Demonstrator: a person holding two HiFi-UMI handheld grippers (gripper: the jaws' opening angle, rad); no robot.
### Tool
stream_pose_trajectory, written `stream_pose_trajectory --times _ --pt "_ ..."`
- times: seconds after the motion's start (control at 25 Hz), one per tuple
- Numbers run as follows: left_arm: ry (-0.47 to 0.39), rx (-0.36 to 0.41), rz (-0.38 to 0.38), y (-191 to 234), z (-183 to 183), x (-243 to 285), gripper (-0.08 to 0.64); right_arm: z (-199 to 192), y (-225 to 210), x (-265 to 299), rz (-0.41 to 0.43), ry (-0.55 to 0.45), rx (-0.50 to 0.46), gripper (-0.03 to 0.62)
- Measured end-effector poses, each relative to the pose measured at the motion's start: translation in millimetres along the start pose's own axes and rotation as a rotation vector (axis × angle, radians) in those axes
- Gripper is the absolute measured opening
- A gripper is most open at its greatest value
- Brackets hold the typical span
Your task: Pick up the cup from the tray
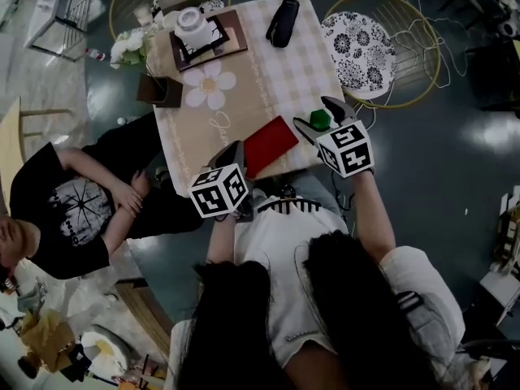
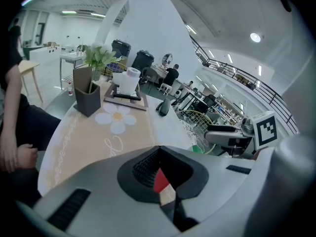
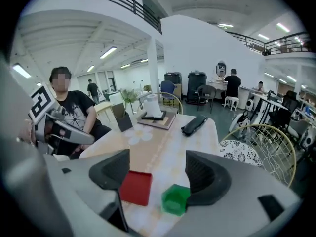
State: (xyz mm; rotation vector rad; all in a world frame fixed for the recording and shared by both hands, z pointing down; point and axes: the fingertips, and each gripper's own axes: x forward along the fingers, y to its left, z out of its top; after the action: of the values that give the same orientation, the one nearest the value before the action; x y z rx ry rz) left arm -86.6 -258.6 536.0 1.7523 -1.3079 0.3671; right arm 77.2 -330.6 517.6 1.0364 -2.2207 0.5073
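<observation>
Head view, sweeping from the left, with everything placed off the flat red square tray (image 1: pixel 272 145) near the table's front edge. Far left of the tray, off the table, sits a person in a black printed T-shirt (image 1: pixel 69 205), hands together. On the beige checked tablecloth (image 1: pixel 272 80), beyond the tray and to its left, stands a dark box planter (image 1: pixel 160 92) with pale flowers. Further back is a white cup (image 1: pixel 192 21) on a brown board (image 1: pixel 231 43).

Now the left gripper (image 1: pixel 235 153), sitting just left of the tray's near corner. The left gripper view shows its jaws closed together, with only a sliver of the tray's red showing through the slit between them. Whether they touch the tray, I cannot tell.

Straight beyond the tray, at the far edge, lies a black oblong case (image 1: pixel 283 21).

And the one that matters: the small green plastic cup (image 1: pixel 320 120) stands upright on the cloth just right of the tray, not on it. The right gripper (image 3: pixel 159 169) brackets it with jaws spread wide. In the right gripper view the cup sits close by the jaw at that view's right, with clear space to the other, and nothing is squeezing it.

Far right of the tray, off the table, is a round stool with a black-and-white patterned cushion (image 1: pixel 357 53).
</observation>
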Motion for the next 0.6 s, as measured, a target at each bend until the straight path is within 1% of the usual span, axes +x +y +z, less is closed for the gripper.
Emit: stream_pose_trajectory --times 0.04,0.08,0.12,0.16,0.28,0.44,0.52,0.6 --pt "-0.006 0.011 -0.008 -1.8 1.0 -2.0 0.008 5.3 7.0 -2.3 0.008 -0.028 0.007 0.353" --pt "-0.012 0.02 -0.016 -3.5 1.9 -3.9 0.008 9.2 14.0 -3.7 0.012 -0.053 0.015 0.302" --pt "-0.018 0.026 -0.023 -4.9 2.7 -5.8 0.008 11.2 20.6 -4.2 0.012 -0.07 0.021 0.215" --pt "-0.024 0.029 -0.028 -6.0 3.4 -7.2 0.008 11.3 26.4 -4.0 0.008 -0.079 0.025 0.16" --pt "-0.034 0.04 -0.034 -9.2 3.4 -9.8 0.008 8.3 41.2 -3.6 -0.01 -0.094 0.06 0.031" --pt "-0.039 0.056 -0.051 -13.5 -2.8 -15.0 0.008 3.3 67.7 -5.8 -0.005 -0.099 0.164 0.011" --pt "-0.042 0.059 -0.057 -15.3 -6.2 -17.4 0.008 -2.9 71.1 -3.0 -0.035 -0.085 0.175 0.011" --pt "-0.046 0.061 -0.059 -16.2 -8.1 -19.3 0.008 -6.1 70.0 -1.8 -0.073 -0.064 0.15 0.011"
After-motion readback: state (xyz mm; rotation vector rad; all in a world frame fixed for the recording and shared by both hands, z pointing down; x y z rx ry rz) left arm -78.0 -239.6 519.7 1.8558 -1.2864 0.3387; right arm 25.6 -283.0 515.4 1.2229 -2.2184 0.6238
